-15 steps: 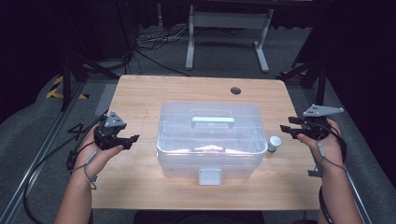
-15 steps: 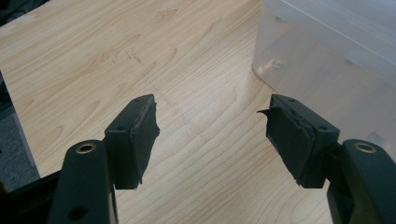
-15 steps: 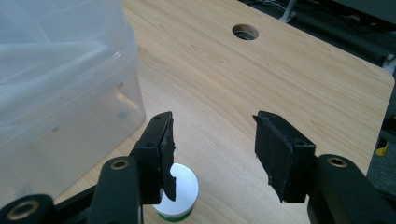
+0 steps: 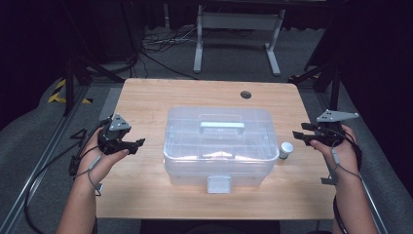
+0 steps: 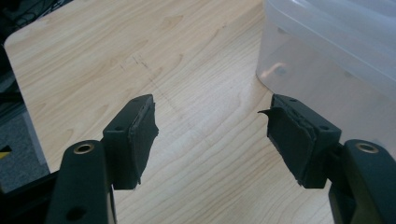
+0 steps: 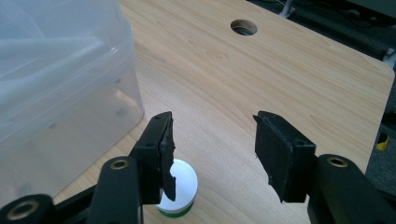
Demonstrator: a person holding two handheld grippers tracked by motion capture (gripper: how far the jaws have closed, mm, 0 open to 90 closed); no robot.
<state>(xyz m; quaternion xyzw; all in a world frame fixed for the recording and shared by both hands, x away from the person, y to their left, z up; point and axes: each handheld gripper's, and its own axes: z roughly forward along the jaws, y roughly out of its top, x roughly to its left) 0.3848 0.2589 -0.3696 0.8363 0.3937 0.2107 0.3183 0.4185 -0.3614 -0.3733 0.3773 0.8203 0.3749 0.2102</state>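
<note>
Clear plastic is what you see first — a big see-through box (image 4: 218, 146) with a lid sits in the middle of the wooden desk (image 4: 146, 97). It has a pale handle (image 4: 222, 127) lying flat on top and a latch (image 4: 218, 184) on the side that faces the desk's near edge. The lid is on.

Just beside the box, toward the desk's right edge, stands a small jar (image 4: 286, 149) with a white cap. In the right gripper view you can see a green band at its bottom. It is upright and does not touch the box.

The left tongs (image 4: 137, 143) are held over the desk near its left edge, pointing toward the box. Their two black jaws stand wide apart with nothing between them — only bare wood shows in the gap. The box's rounded corner is close by, but the jaws do not touch it.

The right tongs (image 4: 298, 136) hang near the desk's right edge, pointing toward the small jar. Their jaws are spread apart too, and they hold nothing. The jar is low and close to one jaw, not squeezed.

A round hole (image 4: 246, 94) is cut in the desk near its far edge.
</note>
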